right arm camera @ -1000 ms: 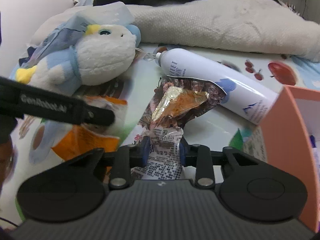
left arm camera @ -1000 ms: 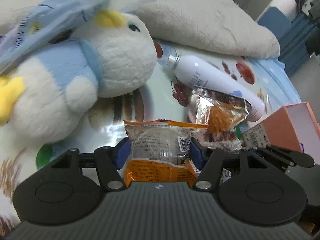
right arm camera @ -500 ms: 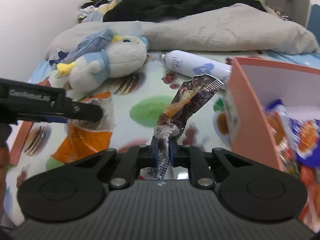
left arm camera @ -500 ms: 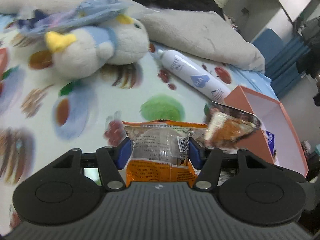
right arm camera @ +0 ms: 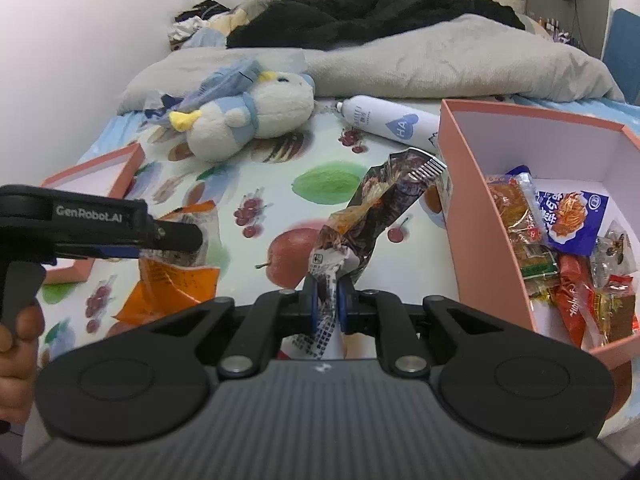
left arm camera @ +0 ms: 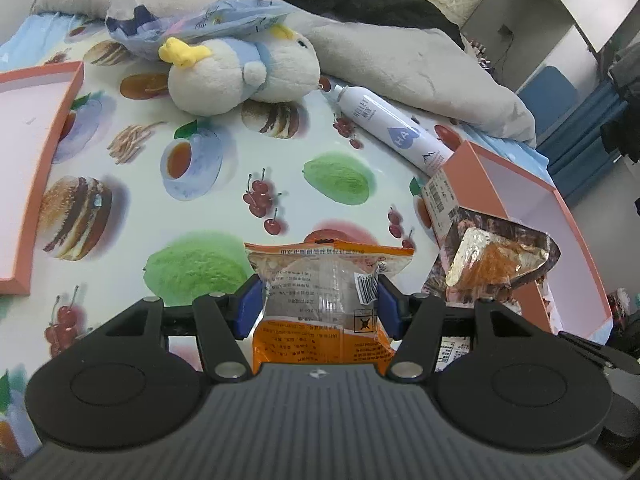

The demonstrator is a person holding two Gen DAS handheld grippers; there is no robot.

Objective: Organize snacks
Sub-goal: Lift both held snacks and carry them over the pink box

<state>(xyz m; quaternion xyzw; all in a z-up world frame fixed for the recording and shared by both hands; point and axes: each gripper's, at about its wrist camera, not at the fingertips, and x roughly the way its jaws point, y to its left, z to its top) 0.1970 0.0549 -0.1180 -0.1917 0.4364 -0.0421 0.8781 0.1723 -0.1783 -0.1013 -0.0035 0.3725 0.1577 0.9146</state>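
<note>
Orange snack pkt (left arm camera: 320, 300) in left gripper (left arm camera: 319, 308), foil wrapper (right arm camera: 372, 216) in right gripper (right arm camera: 329, 304)

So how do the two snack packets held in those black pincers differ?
The orange packet, in the left gripper, is clear and orange, plump, held across its width by widely spread jaws. The dark foil packet, in the right gripper, is brown and crinkled, pinched by one end between nearly closed jaws. Both are sealed and lifted off the bedsheet.

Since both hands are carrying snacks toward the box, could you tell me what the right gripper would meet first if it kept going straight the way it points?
Probably the printed bedsheet. The right gripper, shut on a crumpled dark snack wrapper, points down at bare sheet just left of the pink box, short of the white spray bottle. Depth is unclear.
</note>
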